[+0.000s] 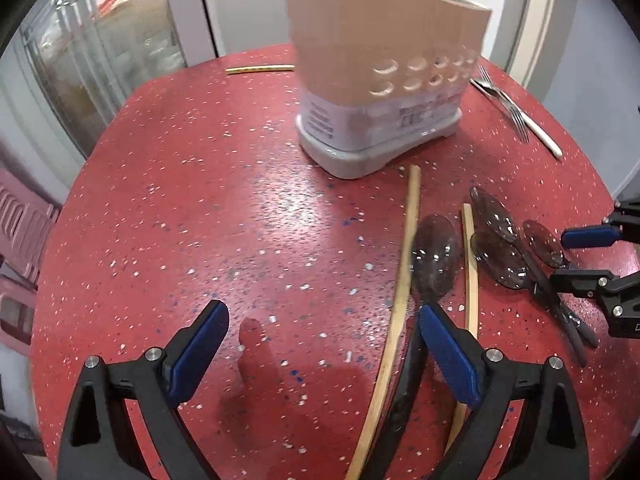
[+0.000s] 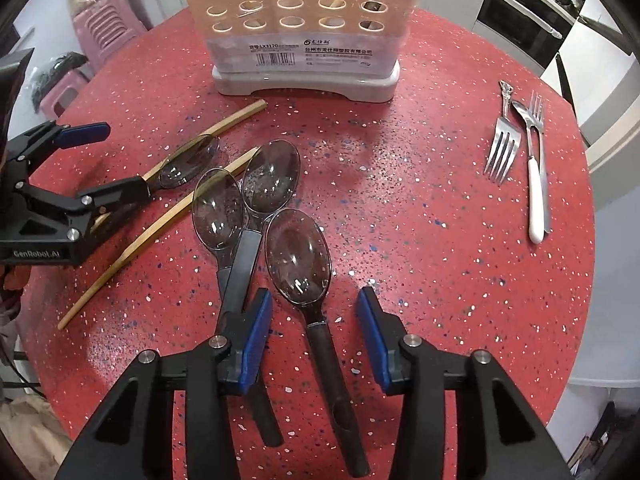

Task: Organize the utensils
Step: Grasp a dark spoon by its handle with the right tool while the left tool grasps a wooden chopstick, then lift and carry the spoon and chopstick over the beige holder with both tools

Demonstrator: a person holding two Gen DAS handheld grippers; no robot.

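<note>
**Right gripper straddling a spoon handle, left gripper spread over the table, both short of the utensil holder**

Left wrist view: the left gripper (image 1: 320, 352) hangs wide open and holds nothing. Its right pad sits over the handle of a smoky plastic spoon (image 1: 435, 256) lying between two chopsticks (image 1: 408, 248), on the near side of the utensil holder (image 1: 380, 80). Closing here could catch a chopstick along with the spoon. Right wrist view: the right gripper (image 2: 314, 338) stands partly open, its pads on either side of a dark spoon handle (image 2: 324, 344) but not pressing it, so nothing is gripped. Three more spoons (image 2: 218, 208) crowd to its left, nearer than the holder, and the left pad overlaps a neighbouring handle, which I judge could get pinched or dragged. Forks (image 2: 502, 148) lie right of the holder.
</note>
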